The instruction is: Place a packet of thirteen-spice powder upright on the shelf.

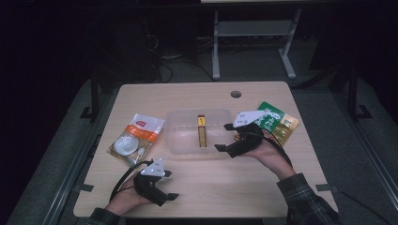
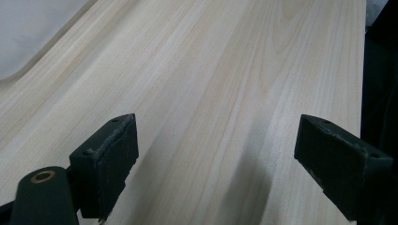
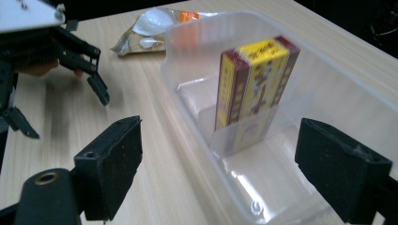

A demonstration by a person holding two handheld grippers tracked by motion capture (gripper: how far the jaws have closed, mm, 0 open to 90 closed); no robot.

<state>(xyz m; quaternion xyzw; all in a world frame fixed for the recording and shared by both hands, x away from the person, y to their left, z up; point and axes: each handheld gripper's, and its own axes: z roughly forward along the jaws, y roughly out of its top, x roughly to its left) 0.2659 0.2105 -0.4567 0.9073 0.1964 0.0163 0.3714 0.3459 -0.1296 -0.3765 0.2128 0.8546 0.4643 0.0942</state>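
Presently, item one: your right gripper (image 1: pixel 228 137), jaws spread wide and holding nothing, poised at the right-hand end of the clear plastic bin (image 1: pixel 199 131); in the right gripper view its two pads (image 3: pixel 115 161) straddle the bin's near wall (image 3: pixel 187 136) with the container between them. Item two: your left gripper (image 1: pixel 162 186), likewise wide open and empty, resting low over bare table (image 2: pixel 225 79) near the front edge, well apart from the bin. Item three: yellow-and-maroon box (image 3: pixel 256 89), standing on edge inside the bin, roughly mid-length, leaning against a low inner divider. Item four: orange-and-white packet (image 1: pixel 137 138), flat on the table left of the bin, not touched. Item five: green-and-gold packet (image 1: pixel 277 123), flat just behind your right hand, not touched. Step in hand, as judged: packing the bin, one item in, two packets outstanding. Next move, as judged: swing a gripper to its nearer packet, lower the pads either side of a flat edge, close firmly since the film looks slippery, lift clear of the bin wall before setting it in.
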